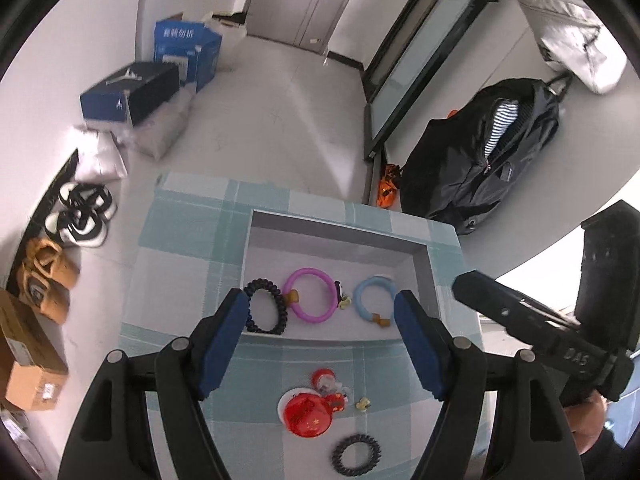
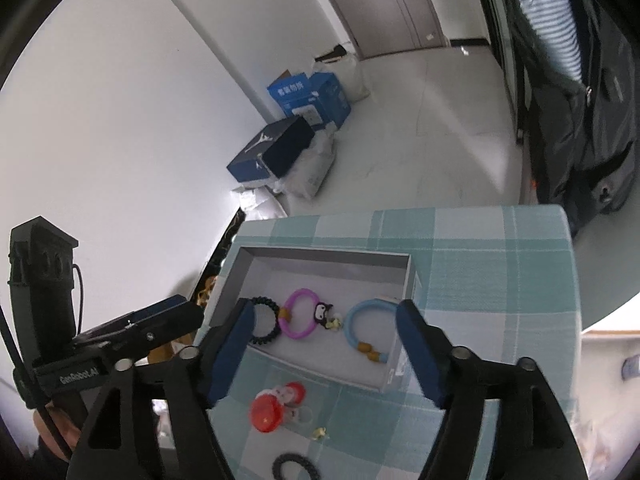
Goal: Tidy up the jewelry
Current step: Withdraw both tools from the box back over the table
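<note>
Inside the shallow grey cardboard tray [image 1: 424, 264] on the teal-and-white checked tablecloth [image 1: 188, 240], running from nine toward three o'clock, lie a black coiled hair tie [image 1: 266, 308], a purple plastic ring bracelet [image 1: 308, 294] with a small cartoon charm, and a pale blue ring bracelet [image 1: 374, 298] with amber beads. Outside it at six o'clock sit a red glittery hair clip [image 1: 310, 414] and a second black spiral hair tie [image 1: 356, 454]. Both the left gripper [image 1: 322, 344] and the right gripper [image 2: 326, 354] hover with jaws spread wide, holding nothing.
</note>
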A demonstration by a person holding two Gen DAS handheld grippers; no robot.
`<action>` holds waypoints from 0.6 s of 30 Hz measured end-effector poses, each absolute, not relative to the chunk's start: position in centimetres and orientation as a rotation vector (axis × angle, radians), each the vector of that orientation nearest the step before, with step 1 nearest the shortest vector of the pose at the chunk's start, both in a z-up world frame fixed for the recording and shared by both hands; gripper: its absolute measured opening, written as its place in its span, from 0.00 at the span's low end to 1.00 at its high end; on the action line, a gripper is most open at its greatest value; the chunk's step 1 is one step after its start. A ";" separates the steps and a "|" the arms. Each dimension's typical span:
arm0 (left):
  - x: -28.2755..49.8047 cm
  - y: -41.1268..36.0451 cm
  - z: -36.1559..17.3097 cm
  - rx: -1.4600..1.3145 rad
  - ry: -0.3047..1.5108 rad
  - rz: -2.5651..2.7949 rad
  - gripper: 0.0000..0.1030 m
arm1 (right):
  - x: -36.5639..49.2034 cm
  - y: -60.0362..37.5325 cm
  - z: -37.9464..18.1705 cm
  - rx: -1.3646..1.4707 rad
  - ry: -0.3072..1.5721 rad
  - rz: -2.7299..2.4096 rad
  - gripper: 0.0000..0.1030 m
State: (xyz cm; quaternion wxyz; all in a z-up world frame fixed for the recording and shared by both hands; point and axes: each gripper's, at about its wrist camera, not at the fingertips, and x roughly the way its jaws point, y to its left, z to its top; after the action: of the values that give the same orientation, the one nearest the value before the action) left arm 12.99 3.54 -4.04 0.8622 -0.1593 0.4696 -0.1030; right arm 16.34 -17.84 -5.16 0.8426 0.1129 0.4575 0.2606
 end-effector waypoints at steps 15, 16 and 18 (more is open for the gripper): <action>7.5 4.9 -5.1 -0.356 0.980 -0.159 0.70 | 10.4 -16.3 -3.5 0.085 0.855 0.605 0.83; 7.1 4.9 -5.4 -0.356 0.990 -0.157 0.70 | 10.1 -16.0 -3.7 0.073 0.857 0.615 0.83; 6.2 4.7 -6.1 -0.348 1.016 -0.162 0.70 | 9.4 -15.8 -4.3 0.055 0.866 0.619 0.83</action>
State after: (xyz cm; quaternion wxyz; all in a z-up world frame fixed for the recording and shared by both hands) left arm 6.25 4.72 -6.07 0.8561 -0.1654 0.4835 -0.0772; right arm 9.45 -15.76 -4.29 0.8614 0.0261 0.4127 0.2949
